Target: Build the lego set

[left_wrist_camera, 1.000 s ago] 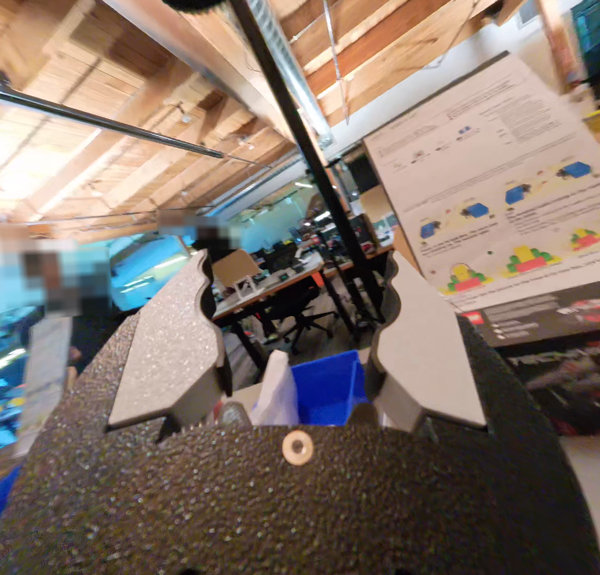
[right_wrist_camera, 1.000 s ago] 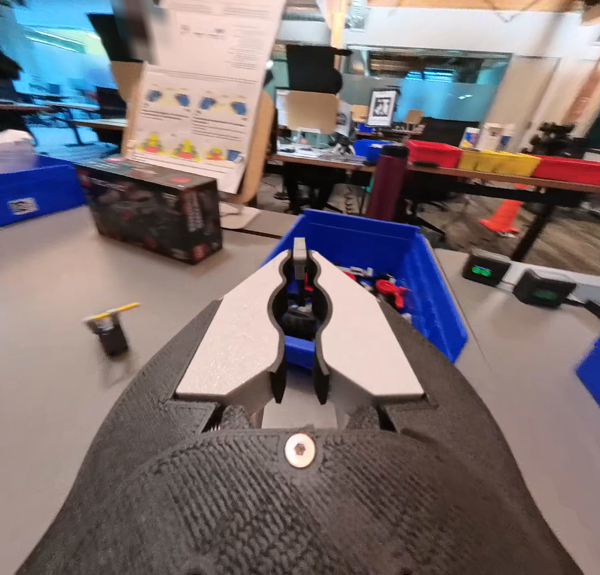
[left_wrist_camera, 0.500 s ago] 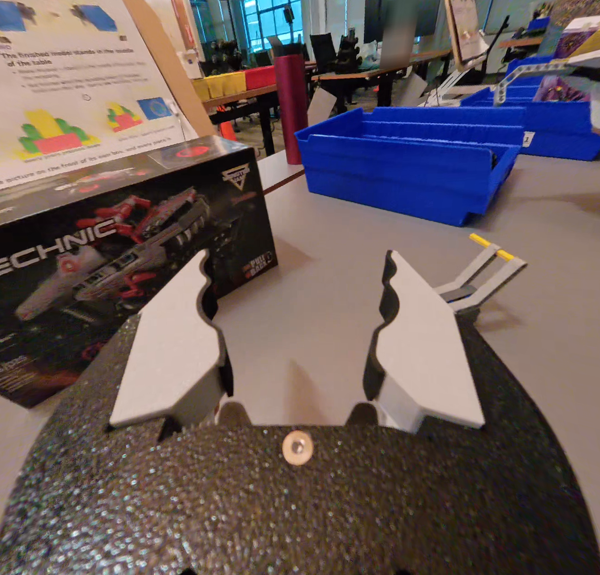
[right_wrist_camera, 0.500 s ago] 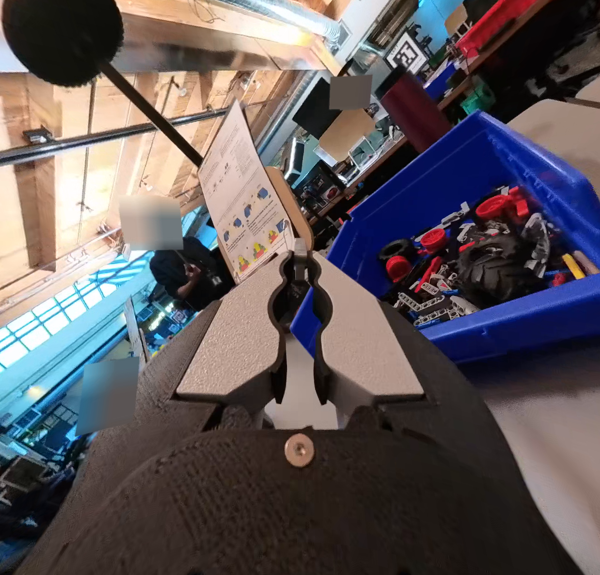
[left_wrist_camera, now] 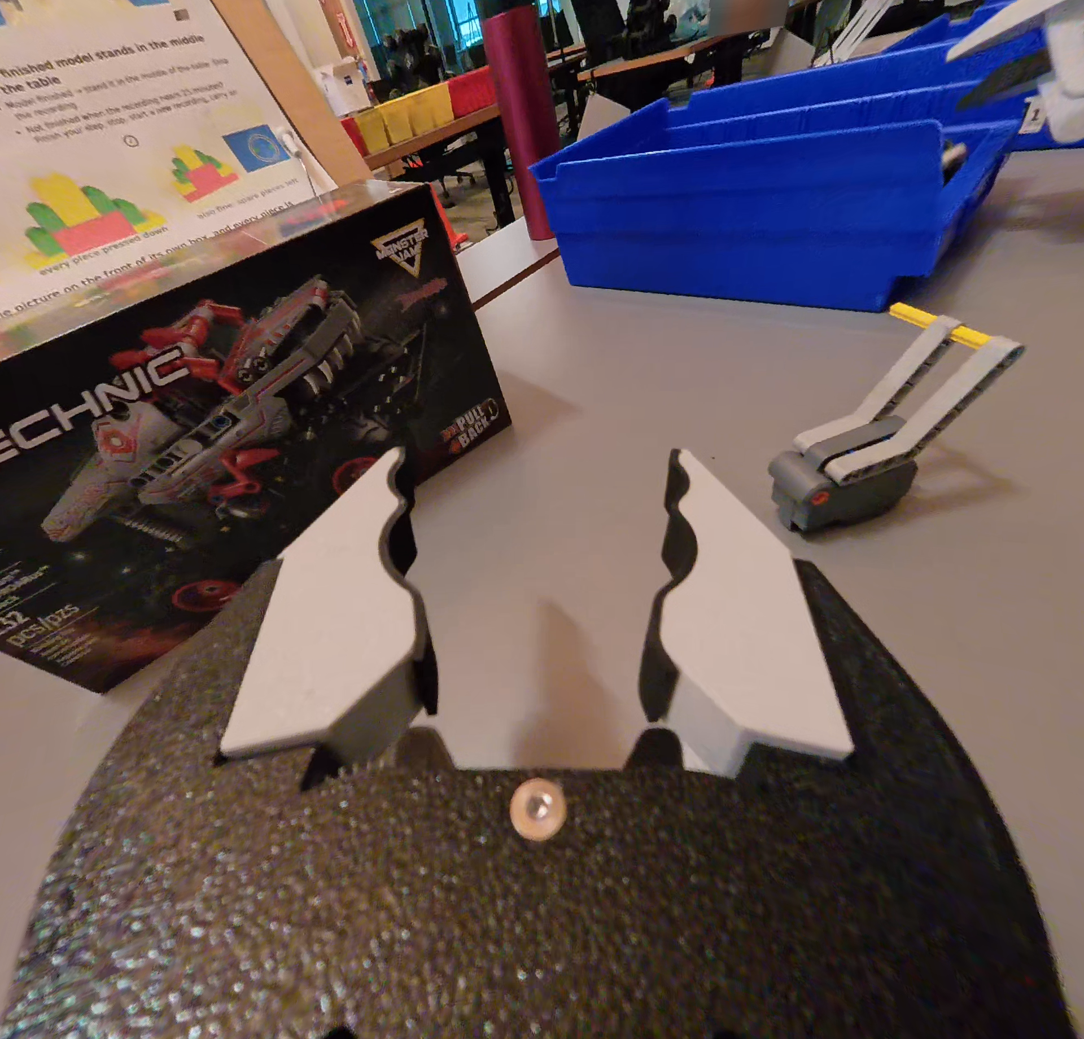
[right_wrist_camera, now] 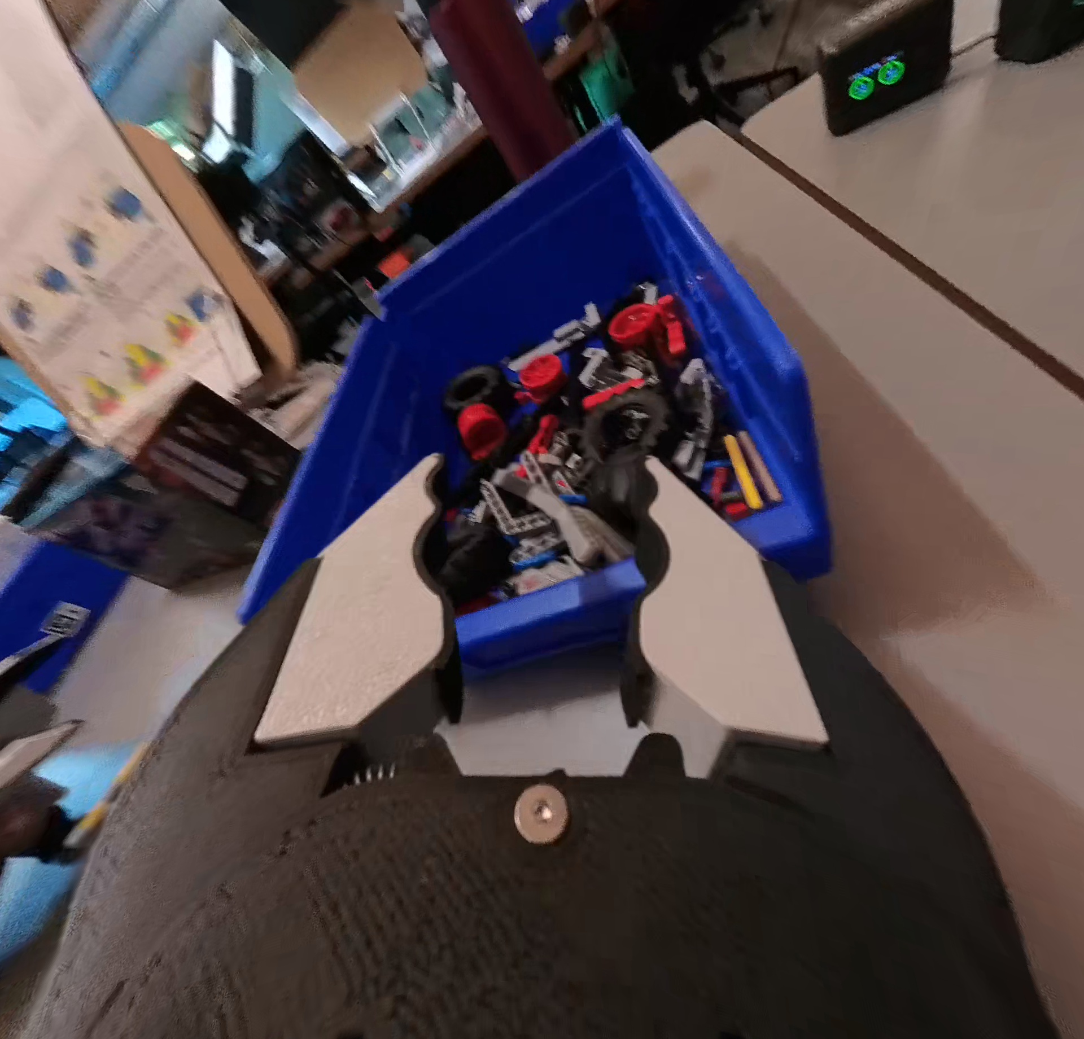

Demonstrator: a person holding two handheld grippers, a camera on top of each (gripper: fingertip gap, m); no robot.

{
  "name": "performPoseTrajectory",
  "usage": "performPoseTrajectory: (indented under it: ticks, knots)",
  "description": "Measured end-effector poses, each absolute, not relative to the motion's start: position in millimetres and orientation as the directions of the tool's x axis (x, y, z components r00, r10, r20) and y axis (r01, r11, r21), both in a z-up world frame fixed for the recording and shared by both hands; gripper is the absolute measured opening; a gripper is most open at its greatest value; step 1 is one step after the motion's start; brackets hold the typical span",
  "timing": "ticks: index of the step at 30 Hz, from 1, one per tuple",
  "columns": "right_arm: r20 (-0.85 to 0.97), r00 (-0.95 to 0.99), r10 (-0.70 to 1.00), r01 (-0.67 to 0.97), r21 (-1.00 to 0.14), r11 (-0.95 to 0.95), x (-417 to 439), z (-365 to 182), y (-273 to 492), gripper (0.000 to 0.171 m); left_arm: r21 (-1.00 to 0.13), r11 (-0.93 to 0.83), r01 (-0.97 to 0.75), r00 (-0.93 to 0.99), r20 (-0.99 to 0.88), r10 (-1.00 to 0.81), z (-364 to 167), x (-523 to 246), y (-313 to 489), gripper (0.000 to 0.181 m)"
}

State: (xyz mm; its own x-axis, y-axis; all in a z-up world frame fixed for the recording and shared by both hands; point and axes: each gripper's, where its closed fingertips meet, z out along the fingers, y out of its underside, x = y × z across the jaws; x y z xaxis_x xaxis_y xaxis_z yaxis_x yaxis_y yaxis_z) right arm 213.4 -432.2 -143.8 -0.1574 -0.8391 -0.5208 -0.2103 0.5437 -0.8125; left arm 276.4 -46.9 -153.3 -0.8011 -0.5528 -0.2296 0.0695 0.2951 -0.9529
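Note:
My left gripper is open and empty, low over the grey table. To its right stands a small grey assembly with two light grey beams and a yellow axle. The black set box stands to its left. My right gripper is open and empty, held over the near end of a blue bin that holds several loose parts: red hubs, black tyres, grey beams. The same bin shows side-on in the left wrist view. The right wrist view is blurred.
An instruction sheet leans behind the box. A maroon cylinder stands behind the bin. More blue bins stand at the far right. A black device with green lights sits on the adjacent table. Another blue bin is at the left. The gap from one gripper's tips to the other's is roughly 40 centimeters.
My right gripper has opened and the grey piece it held is no longer between its fingers; it has tilted down over the bin. My left gripper has swung down from the ceiling to the table.

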Motion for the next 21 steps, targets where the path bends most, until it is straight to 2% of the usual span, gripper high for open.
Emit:
performPoseTrajectory:
  ticks: [2, 5, 7, 9, 11, 13, 15, 17, 19, 21]
  knots:
    - [-0.442, -0.236, -0.865, -0.240, -0.836, 0.493, 201.8, -147.9, -443.3, 0.076, -0.953, 0.294, 0.071, -0.806, -0.228, -0.547, -153.3, 274.9, -47.2, 0.081]
    - [-0.352, -0.187, -0.917, -0.190, -0.903, 0.385, 179.4, -122.1, -430.4, 0.076, -0.951, 0.299, 0.080, -0.819, -0.234, -0.523, -156.0, 271.9, -51.5, 0.078]
    - [-0.257, 0.067, -0.964, -0.209, -0.948, 0.238, 169.7, -105.6, -371.0, 0.068, -0.947, 0.304, 0.103, -0.838, -0.247, -0.486, -157.3, 266.8, -55.4, 0.075]
    - [-0.184, 0.383, -0.905, -0.269, -0.960, 0.082, 157.2, -112.6, -286.0, 0.059, -0.945, 0.309, 0.112, -0.886, -0.236, -0.400, -160.6, 254.0, -63.3, 0.073]
    - [-0.100, 0.556, -0.825, -0.309, -0.946, -0.094, 148.1, -136.2, -227.9, 0.042, -0.947, 0.306, 0.102, -0.933, -0.198, -0.300, -164.1, 237.8, -71.2, 0.072]
    - [-0.062, 0.596, -0.801, -0.323, -0.932, -0.168, 153.2, -150.9, -199.4, 0.045, -0.949, 0.298, 0.100, -0.964, -0.167, -0.208, -167.2, 222.8, -77.5, 0.063]
    - [-0.054, 0.577, -0.815, -0.325, -0.931, -0.168, 160.6, -153.1, -181.2, 0.040, -0.947, 0.304, 0.105, -0.970, -0.165, -0.178, -169.5, 216.0, -80.9, 0.059]
    - [-0.053, 0.560, -0.826, -0.330, -0.929, -0.165, 164.6, -156.2, -166.3, 0.045, -0.940, 0.316, 0.127, -0.984, -0.160, -0.081, -172.9, 200.4, -87.5, 0.050]
    - [-0.048, 0.552, -0.832, -0.369, -0.909, -0.193, 167.7, -168.1, -164.9, 0.046, -0.949, 0.292, 0.118, -0.993, -0.112, 0.039, -168.9, 176.8, -98.3, 0.050]
    - [0.018, 0.591, -0.806, -0.336, -0.903, -0.266, 167.8, -170.6, -169.6, 0.048, -0.947, 0.295, 0.130, -0.989, -0.101, 0.112, -165.6, 163.0, -110.2, 0.052]
